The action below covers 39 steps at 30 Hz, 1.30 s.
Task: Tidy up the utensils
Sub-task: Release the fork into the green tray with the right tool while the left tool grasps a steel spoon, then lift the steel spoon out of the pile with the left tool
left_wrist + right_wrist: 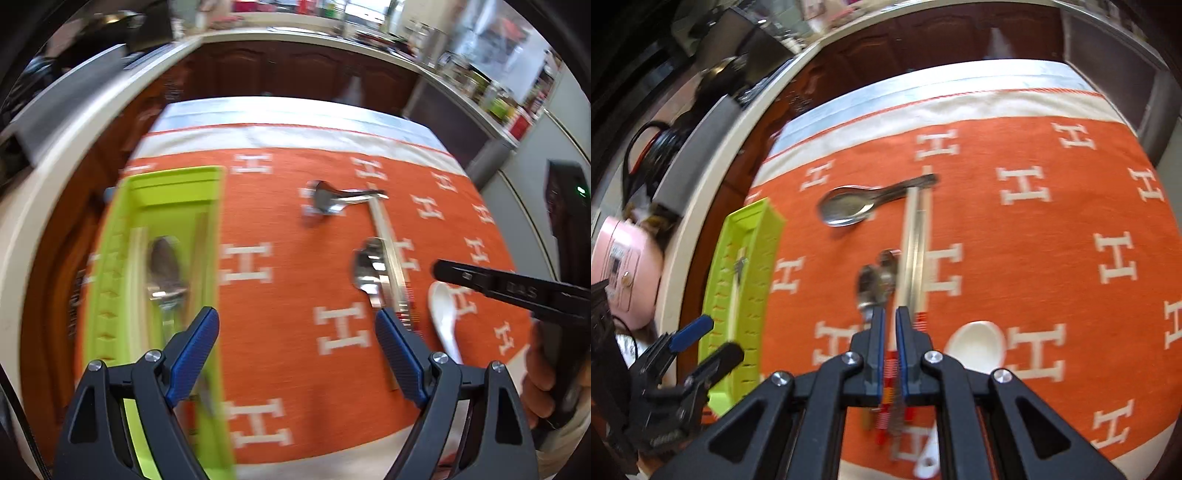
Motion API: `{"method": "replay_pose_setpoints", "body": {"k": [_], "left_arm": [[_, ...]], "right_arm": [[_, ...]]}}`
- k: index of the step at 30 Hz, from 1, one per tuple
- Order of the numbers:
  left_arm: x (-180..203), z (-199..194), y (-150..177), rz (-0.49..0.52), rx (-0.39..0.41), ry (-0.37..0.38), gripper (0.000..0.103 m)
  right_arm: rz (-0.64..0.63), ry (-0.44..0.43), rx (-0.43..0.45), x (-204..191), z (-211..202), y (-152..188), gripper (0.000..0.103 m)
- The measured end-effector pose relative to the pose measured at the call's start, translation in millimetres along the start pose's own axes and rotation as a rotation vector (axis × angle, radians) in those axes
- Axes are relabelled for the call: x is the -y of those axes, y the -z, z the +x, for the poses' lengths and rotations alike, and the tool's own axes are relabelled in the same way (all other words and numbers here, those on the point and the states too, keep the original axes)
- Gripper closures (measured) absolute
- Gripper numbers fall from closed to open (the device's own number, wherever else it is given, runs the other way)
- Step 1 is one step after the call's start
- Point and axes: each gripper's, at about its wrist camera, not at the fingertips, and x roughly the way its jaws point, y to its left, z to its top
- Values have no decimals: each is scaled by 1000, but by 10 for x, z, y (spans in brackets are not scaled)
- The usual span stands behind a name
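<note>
A lime green utensil tray [110, 266] [753, 236] sits at the left of the orange cloth, holding a metal spoon [164, 269] and light sticks. My left gripper [295, 325] is open and empty, hovering by the tray's right edge. On the cloth lie a wide metal spoon [849, 203] [325, 197], metal chopsticks [916, 251] [388, 243], a smaller metal spoon [875, 280] [367, 269] and a white ceramic spoon [979, 345] [443, 314]. My right gripper [890, 314] is nearly shut above the small spoon's handle and the chopsticks' near ends; no grip is visible.
The orange cloth with white H marks [1052, 221] covers the table. A pink appliance [620, 269] and black cables [653, 147] sit on the counter at left. Dark wood cabinets [295, 70] stand behind the table.
</note>
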Motion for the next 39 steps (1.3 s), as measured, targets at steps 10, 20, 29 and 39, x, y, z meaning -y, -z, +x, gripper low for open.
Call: {"method": "replay_pose_setpoints", "body": {"k": [10, 20, 29, 39], "left_arm": [[375, 731, -81, -9, -198, 186, 79], [513, 1004, -93, -5, -247, 147, 92], [591, 1021, -144, 56, -234, 74, 93], [333, 919, -60, 25, -234, 23, 95]], "right_arm": [[32, -51, -19, 284, 116, -20, 96], [54, -130, -24, 466, 185, -1, 96], [88, -164, -20, 634, 186, 30, 96], [72, -188, -21, 623, 174, 113, 96]]}}
